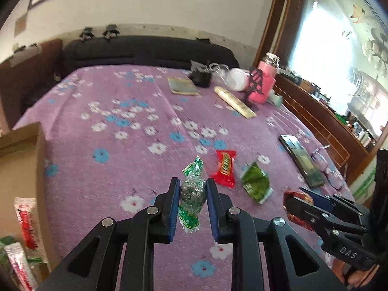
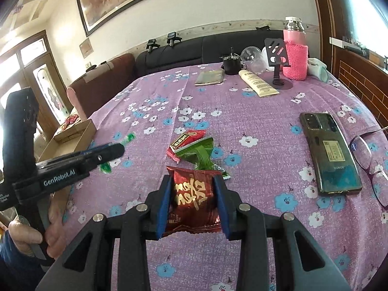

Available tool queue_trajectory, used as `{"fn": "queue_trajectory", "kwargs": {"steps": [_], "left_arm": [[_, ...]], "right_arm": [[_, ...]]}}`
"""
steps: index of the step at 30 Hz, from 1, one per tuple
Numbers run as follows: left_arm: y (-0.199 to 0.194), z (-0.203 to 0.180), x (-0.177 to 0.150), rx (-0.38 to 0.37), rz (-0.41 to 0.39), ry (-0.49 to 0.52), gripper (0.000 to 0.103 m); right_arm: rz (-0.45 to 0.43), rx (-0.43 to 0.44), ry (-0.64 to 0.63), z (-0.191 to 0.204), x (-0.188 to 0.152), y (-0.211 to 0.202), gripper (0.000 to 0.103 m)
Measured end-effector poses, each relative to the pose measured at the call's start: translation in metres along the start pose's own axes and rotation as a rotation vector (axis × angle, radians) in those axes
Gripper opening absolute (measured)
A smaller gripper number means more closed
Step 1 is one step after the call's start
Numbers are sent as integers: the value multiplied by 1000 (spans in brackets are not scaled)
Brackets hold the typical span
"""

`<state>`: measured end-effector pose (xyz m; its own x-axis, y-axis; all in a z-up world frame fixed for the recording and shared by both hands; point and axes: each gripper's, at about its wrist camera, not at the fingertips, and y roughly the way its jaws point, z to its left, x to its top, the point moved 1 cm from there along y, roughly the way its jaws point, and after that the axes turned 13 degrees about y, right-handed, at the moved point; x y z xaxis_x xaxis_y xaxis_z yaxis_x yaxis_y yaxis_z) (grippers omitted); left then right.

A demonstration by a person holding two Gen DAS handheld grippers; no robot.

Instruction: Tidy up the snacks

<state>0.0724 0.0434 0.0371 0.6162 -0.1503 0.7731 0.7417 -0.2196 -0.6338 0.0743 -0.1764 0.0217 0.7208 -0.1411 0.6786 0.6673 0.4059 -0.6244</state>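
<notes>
**Both grippers loaded: carry to the box**

The left gripper has its fingers closed down to the width of a green twist-wrapped candy, which sits between the pads with both twisted ends sticking out. The right gripper is closed to packet width on a dark red snack packet, pinched at its side edges.

Step in hand, by judgement: move both items to the cardboard box at the left edge of the table. Keep both grips firm; the foil packet looks slippery and may slide out.

Two snacks lie loose on the purple cloth: a red packet and a green packet, overlapping in the right view. The path left is open cloth. A phone and glasses lie at the right; clutter stands along the far edge.
</notes>
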Motion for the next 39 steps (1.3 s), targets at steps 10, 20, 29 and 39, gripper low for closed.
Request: {"fn": "queue_trajectory", "kwargs": {"steps": [10,20,29,39], "left_arm": [[-3,0,2,49,-20,20,22],[-4,-3,2,66,-24,39,22],[-6,-5,2,76,-31,47,22],[-10,-4,3,76,-45,45,22]], "right_arm": [[0,-3,0,0,0,0,33],[0,-5,0,0,1,0,33],[0,-5,0,0,1,0,33],[-6,-7,-1,-1,1,0,33]]}}
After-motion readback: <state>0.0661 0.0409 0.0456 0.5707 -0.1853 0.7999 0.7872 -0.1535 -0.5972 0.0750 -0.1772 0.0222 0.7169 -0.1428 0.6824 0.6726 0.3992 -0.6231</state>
